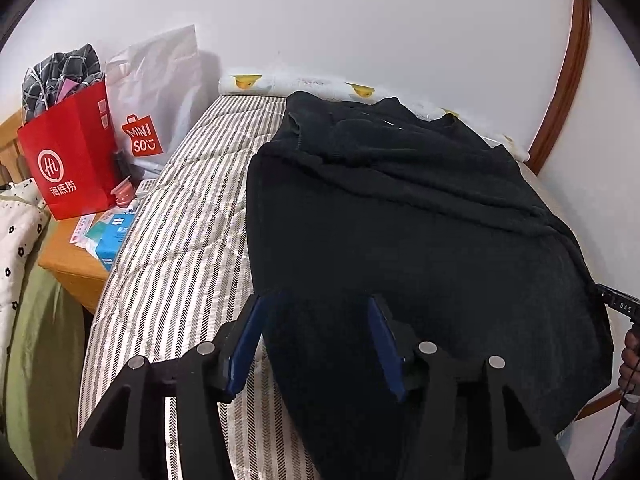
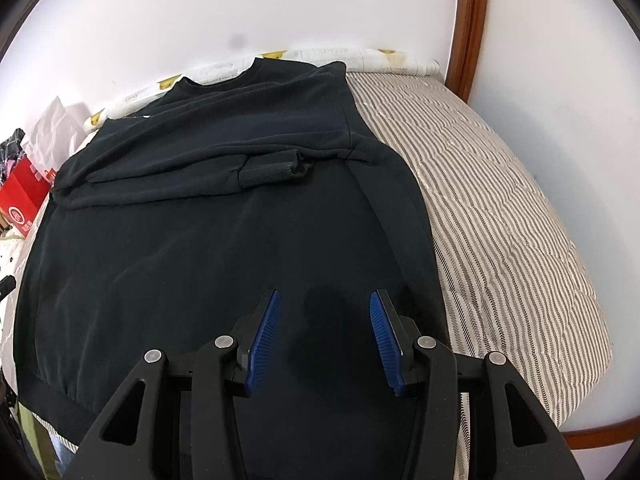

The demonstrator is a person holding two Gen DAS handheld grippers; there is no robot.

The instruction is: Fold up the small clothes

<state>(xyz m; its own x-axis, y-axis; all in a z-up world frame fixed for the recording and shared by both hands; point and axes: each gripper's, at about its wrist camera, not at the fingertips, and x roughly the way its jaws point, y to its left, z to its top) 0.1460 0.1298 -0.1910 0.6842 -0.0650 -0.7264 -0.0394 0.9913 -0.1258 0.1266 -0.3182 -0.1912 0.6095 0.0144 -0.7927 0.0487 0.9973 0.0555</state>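
Black sweatshirt (image 2: 208, 248): lies flat on the striped quilt (image 2: 500, 216), collar at the far end by the wall, hem at the near end. Both sleeves are folded across the chest; one ribbed cuff (image 2: 272, 172) lies on top, near the middle of the garment. The fabric covers most of the left part of the quilt in the right wrist view, with bare stripes to its right.

Left gripper (image 1: 316, 300): jaws apart, blue pads (image 1: 248, 344) on either side of the sweatshirt's near left corner; the cloth lies between them but the pads do not press on it. The left finger stands over bare quilt, the right finger over the black cloth.

Right gripper (image 2: 324, 296): jaws apart, ribbed blue pads showing, poised over the near right part of the sweatshirt; nothing clamped. Whether the tips touch the cloth cannot be told.

Far edge: a white bolster with yellow duck print (image 1: 304, 84) runs along the white wall.

Left of the bed: a wooden bedside table (image 1: 72, 260) bearing a red paper bag (image 1: 68, 160), a white Miniso bag (image 1: 160, 92), and small boxes (image 1: 112, 236).

Right edge, left wrist view: part of a hand (image 1: 630, 364).
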